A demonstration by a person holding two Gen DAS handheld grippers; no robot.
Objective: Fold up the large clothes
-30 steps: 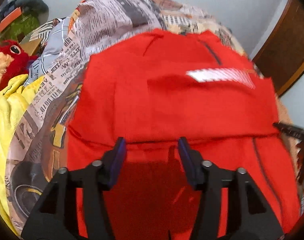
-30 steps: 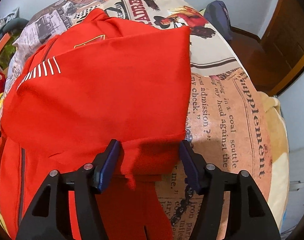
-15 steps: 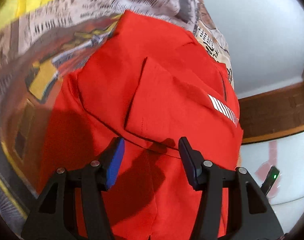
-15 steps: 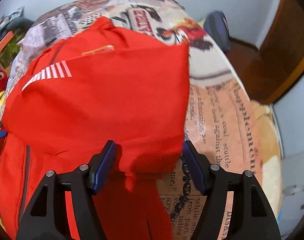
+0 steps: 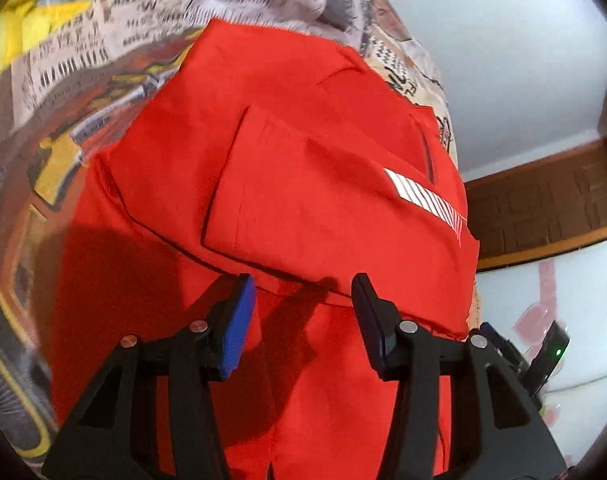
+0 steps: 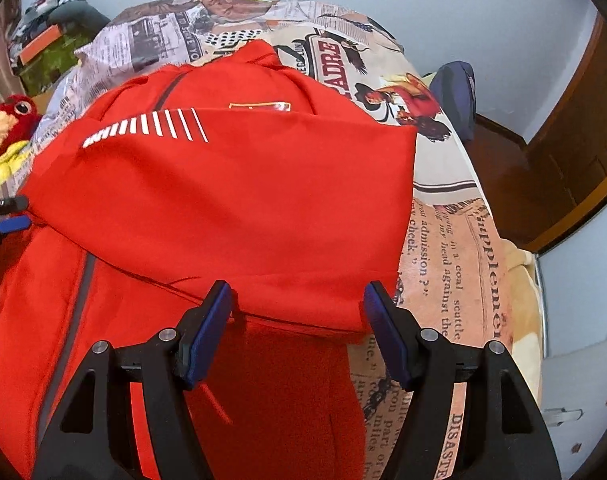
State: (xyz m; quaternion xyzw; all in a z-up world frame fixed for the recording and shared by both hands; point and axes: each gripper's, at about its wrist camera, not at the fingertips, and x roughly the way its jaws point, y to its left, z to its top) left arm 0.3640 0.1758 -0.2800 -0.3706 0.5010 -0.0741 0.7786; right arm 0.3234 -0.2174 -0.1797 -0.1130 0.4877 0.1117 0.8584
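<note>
A large red garment with white stripes lies on a bed, its upper part folded over the lower part. It also fills the right wrist view. My left gripper is open and empty, just above the near folded edge. My right gripper is open and empty over the folded edge near the garment's right side. The left gripper's blue-padded tip shows at the left edge of the right wrist view.
The bed has a newspaper-print sheet. A yellow blanket and a red plush toy lie at the left. A dark blue item sits at the bed's far right. A wooden door stands beyond.
The left gripper has swung and tilted to the left of the garment, so its view now looks across the fold. The right gripper has pulled back slightly. Both stay open.
</note>
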